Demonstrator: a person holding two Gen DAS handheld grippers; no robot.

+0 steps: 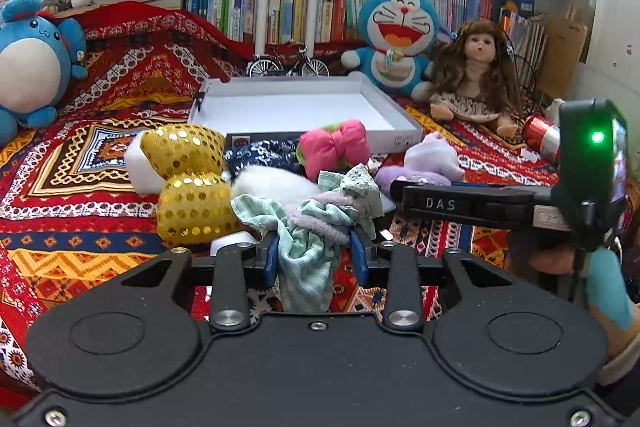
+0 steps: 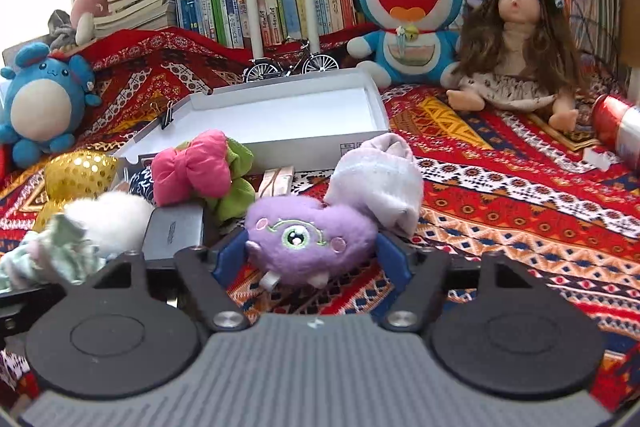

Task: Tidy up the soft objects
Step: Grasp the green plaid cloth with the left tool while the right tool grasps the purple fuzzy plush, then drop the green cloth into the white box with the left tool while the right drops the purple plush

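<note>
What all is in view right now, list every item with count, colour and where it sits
green cloth bundle: 1, pale green, in left gripper
purple plush: 1, purple, between right gripper's fingers
white tray: 1, white, centre, empty
pink bow: 1, pink-green, before tray
gold sequin bow: 1, gold, left
Doraemon plush: 1, blue, behind tray
doll: 1, brown-haired, right
round blue plush: 1, far left
left gripper: black, closed on cloth
right gripper: black, around plush

Behind my claws I see a shelf of books (image 1: 280, 3), a model bicycle (image 1: 289, 64) in front of it, and a red can (image 1: 541, 135) lying at right.
</note>
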